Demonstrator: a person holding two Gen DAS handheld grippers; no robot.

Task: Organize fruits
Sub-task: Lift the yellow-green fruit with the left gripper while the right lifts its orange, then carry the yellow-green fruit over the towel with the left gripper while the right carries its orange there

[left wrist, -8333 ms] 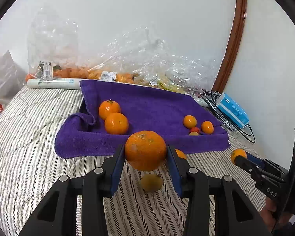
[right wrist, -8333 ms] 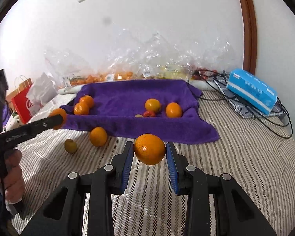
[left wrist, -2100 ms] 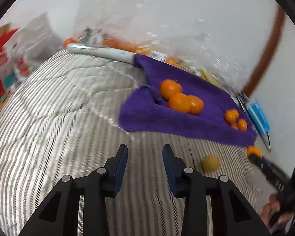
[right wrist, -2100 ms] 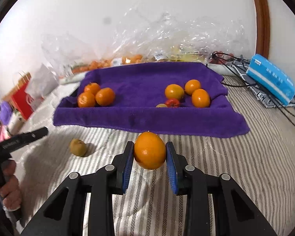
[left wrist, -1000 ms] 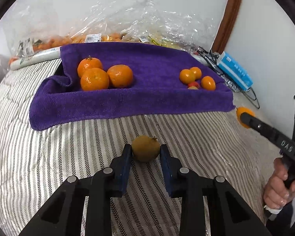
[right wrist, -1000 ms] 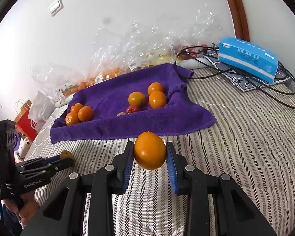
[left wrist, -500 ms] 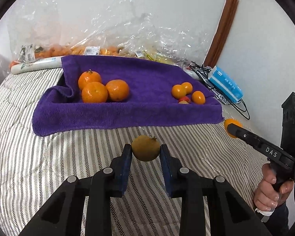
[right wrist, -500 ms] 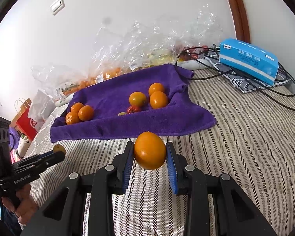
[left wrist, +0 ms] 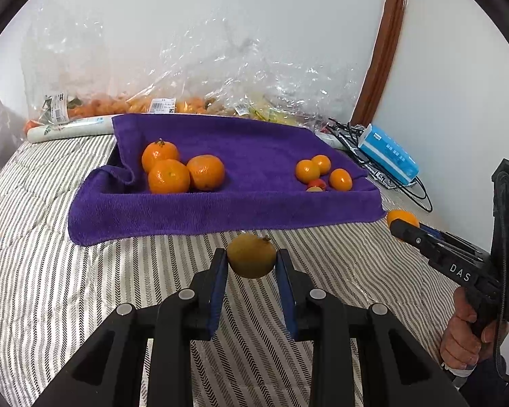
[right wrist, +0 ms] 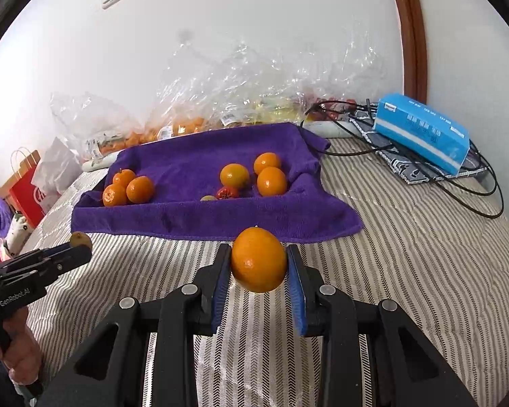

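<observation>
Gripping a yellowish fruit (left wrist: 251,259), the left gripper (left wrist: 251,268) and the orange-holding (right wrist: 258,259) right gripper (right wrist: 258,271) both face the purple towel (left wrist: 254,156) just ahead

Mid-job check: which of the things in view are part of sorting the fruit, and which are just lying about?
Part of the job:
- dull yellow-green round fruit in left gripper
- bright orange round fruit in right gripper
- purple terry towel
- three large mandarins on it
- small orange fruits on it

Lying about:
- blue tissue pack
- black cables
- clear plastic bags
- red paper bag
</observation>
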